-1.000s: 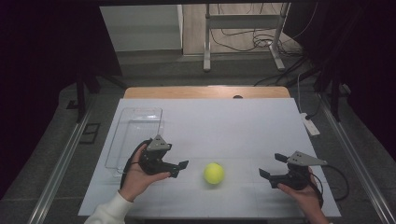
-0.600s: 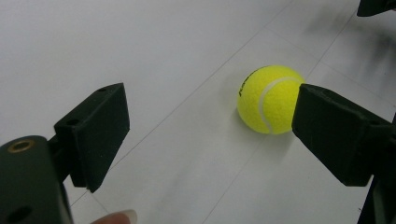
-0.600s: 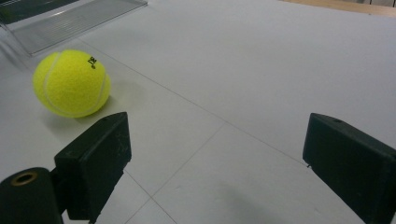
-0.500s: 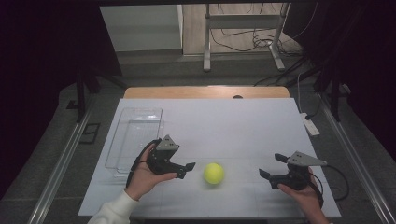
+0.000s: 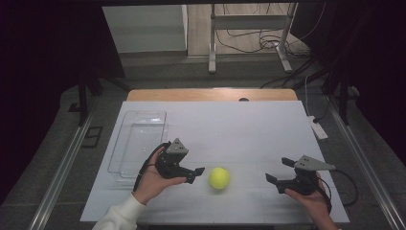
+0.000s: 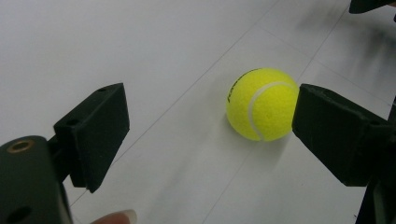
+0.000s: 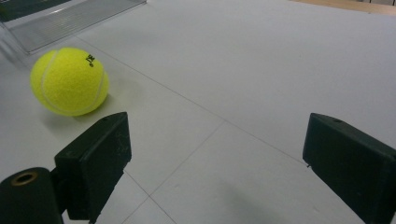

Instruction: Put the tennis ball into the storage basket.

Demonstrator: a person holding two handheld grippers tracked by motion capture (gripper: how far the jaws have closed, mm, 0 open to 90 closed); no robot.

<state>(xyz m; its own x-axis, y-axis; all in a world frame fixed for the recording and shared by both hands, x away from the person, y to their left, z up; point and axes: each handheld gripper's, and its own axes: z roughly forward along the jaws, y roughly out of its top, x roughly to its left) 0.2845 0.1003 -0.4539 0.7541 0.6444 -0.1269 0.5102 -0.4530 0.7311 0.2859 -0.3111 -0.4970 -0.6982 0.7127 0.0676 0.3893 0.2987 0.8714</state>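
A yellow tennis ball [image 5: 219,178] lies on the white table sheet [image 5: 239,129], near the front and in the middle. My left gripper [image 5: 196,174] is just to its left, pointing at it, with the jaws open and nothing between them. In the left gripper view the ball [image 6: 261,105] rests on the sheet just ahead of the left gripper [image 6: 212,112], close to the right jaw and not touching it. My right gripper [image 5: 278,170] stands open farther right, also aimed toward the ball. In the right gripper view the ball [image 7: 69,81] lies ahead and to the left of the right gripper [image 7: 217,140].
A clear plastic tray [image 5: 139,141] lies empty at the left of the sheet, behind my left hand, and its edge [image 7: 70,18] shows behind the ball. A white power strip [image 5: 318,128] sits at the table's right edge. Dark floor surrounds the table.
My left hand has shifted a little to the right, bringing its open jaws closer to the ball. The ball and the right gripper have stayed where they were.
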